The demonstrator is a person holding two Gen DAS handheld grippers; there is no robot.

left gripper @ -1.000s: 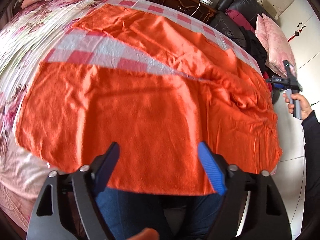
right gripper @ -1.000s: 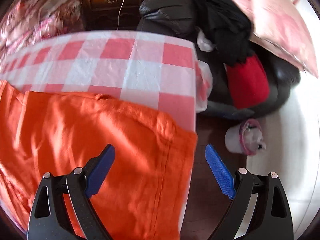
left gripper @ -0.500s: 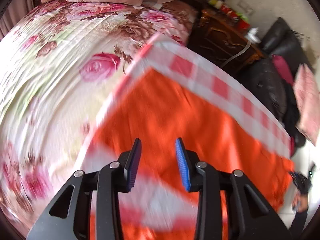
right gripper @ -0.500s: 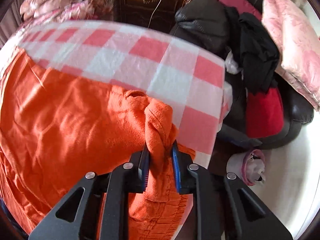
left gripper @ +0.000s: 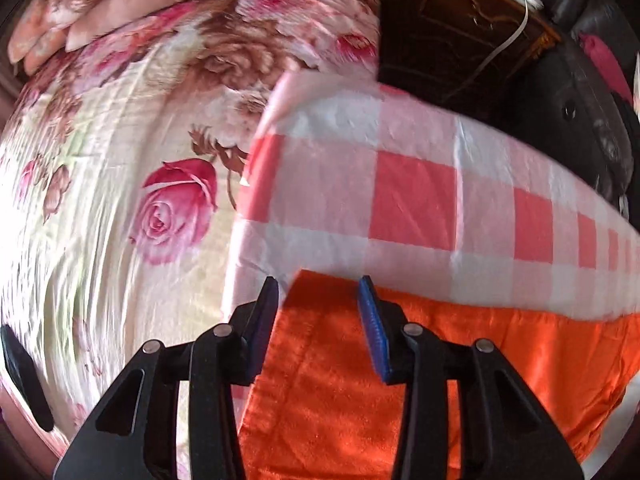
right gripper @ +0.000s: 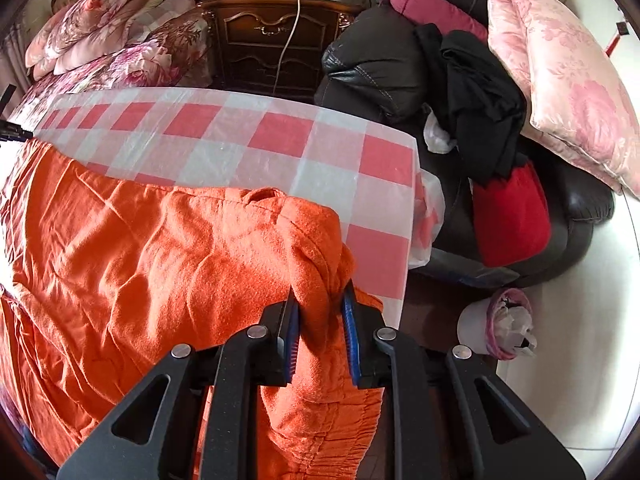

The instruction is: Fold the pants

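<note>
Clamped on a bunched fold of the orange pants (right gripper: 168, 264), the right gripper (right gripper: 320, 312) has its blue ribbed pads pressed into the cloth near the gathered, elastic-looking waistband, and the pinched fabric rises in a soft hump above the jaws. That cloth is a nubbly, towel-like weave, heavily creased, spread over a glossy red-and-white checked sheet (right gripper: 256, 136) (thin and plasticky, by its shine) that covers the bed. Over at the far corner of the garment, the left gripper (left gripper: 318, 316) points down with its jaws partly apart, having just been widening a little after narrowing; the corner of the pants (left gripper: 360, 380) lies below the gap, but the pads do not press on it. Beside the checked sheet runs a satiny quilt (left gripper: 120, 184) printed with pink roses. Past the bed's edge stand a carved dark wooden cabinet (right gripper: 276, 44), a black leather sofa (right gripper: 376, 68) heaped with dark clothes, and a pale pink floral cushion (right gripper: 568, 92).
</note>
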